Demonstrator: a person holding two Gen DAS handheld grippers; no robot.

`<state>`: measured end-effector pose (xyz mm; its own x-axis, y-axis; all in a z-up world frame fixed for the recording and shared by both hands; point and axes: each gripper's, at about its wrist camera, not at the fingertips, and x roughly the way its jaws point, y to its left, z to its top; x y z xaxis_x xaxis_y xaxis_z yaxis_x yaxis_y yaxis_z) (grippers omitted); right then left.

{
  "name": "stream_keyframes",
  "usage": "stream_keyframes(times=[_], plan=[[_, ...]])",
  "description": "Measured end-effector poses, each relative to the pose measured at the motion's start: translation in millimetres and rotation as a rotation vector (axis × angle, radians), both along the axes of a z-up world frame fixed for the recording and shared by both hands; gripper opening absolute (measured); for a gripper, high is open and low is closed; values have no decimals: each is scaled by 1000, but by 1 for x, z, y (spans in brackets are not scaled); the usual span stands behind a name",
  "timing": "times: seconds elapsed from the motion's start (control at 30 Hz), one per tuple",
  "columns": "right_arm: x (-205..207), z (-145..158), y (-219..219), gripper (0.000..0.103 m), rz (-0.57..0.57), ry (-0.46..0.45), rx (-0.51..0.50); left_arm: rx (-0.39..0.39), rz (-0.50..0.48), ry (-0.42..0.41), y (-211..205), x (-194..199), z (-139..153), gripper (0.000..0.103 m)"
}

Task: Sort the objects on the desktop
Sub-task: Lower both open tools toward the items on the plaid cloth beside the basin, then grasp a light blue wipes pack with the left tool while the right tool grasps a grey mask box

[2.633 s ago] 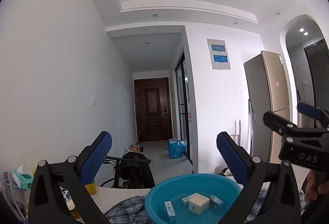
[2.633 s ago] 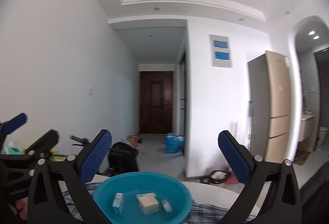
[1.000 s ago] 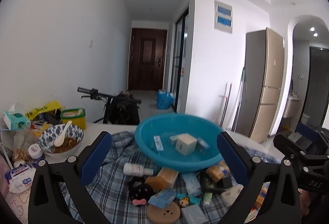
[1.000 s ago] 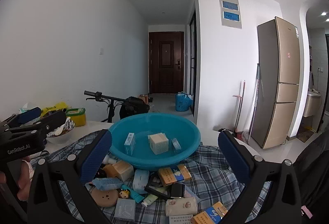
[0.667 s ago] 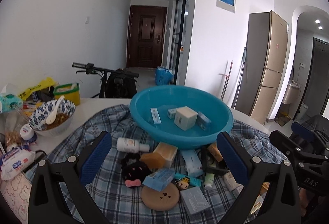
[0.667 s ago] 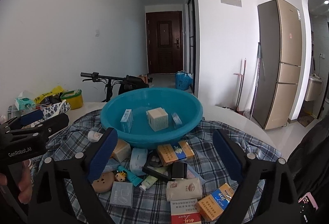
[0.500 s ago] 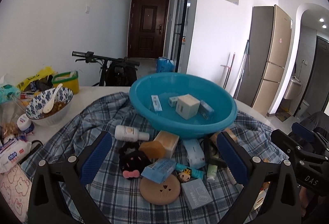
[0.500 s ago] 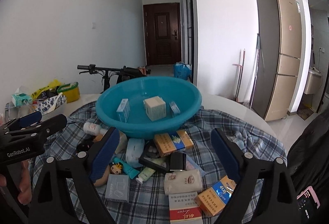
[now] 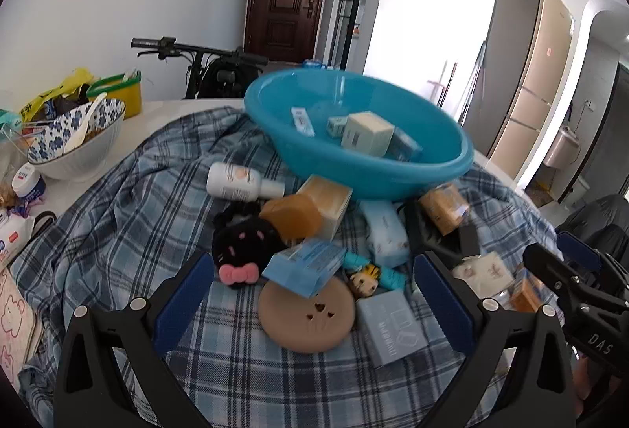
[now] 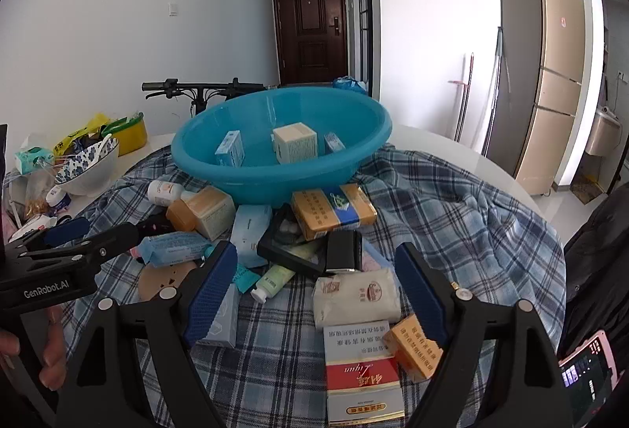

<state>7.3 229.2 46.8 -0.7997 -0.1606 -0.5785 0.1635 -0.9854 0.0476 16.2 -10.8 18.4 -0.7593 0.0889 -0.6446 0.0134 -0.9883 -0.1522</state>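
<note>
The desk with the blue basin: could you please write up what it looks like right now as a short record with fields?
surface: plaid cloth spread over a white table
basin: blue basin at the back of the cloth, holding a few small boxes
pile: boxes, a white bottle, a black plush toy and a round brown disc in front of the basin
off the cloth: patterned bowl with a spoon
left gripper: jaws open, nothing between them
right gripper: jaws closing, nothing gripped
</note>
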Motion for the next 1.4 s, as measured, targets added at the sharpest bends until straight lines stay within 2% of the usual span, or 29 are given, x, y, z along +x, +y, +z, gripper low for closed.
stream_keyframes(times=[0.1, 0.27, 0.5, 0.6, 0.67, 0.7, 0.73, 0.83, 0.93, 0.97, 1.0, 1.1, 1.4], plan=[[-3, -7, 1, 82, 1, -28, -17, 13, -3, -26, -2, -1, -9, 103], [-5, -14, -3, 82, 13, -49, -10, 24, -17, -75, -4, -8, -23, 96], [-8, -19, -9, 82, 39, -63, -1, 47, -35, -68, -13, -22, -26, 95], [-9, -20, -10, 82, 40, -67, -7, 48, -56, -90, -17, -34, -33, 94], [-10, -22, -12, 82, 40, -73, -5, 50, -92, -136, -16, -46, -44, 82], [-11, -22, -13, 82, 41, -77, -4, 47, -90, -168, -16, -52, -50, 66], [-12, -23, -14, 82, 42, -81, -3, 49, -93, -183, -16, -54, -54, 60], [-13, -25, -15, 82, 47, -92, 3, 40, -122, -200, -11, -58, -61, 60], [-14, -27, -17, 82, 52, -98, 8, -5, -140, -184, -1, -57, -60, 59], [-14, -28, -18, 82, 53, -102, 7, -10, -143, -174, 1, -55, -59, 56], [-14, -29, -19, 82, 57, -106, 7, -13, -140, -166, 2, -55, -58, 49], [-14, -32, -23, 82, 73, -121, 3, -21, -114, -142, 3, -53, -54, 45], [-13, -59, -50, 82, 187, -227, -51, -57, -91, -93, 0, -35, -44, 45]])
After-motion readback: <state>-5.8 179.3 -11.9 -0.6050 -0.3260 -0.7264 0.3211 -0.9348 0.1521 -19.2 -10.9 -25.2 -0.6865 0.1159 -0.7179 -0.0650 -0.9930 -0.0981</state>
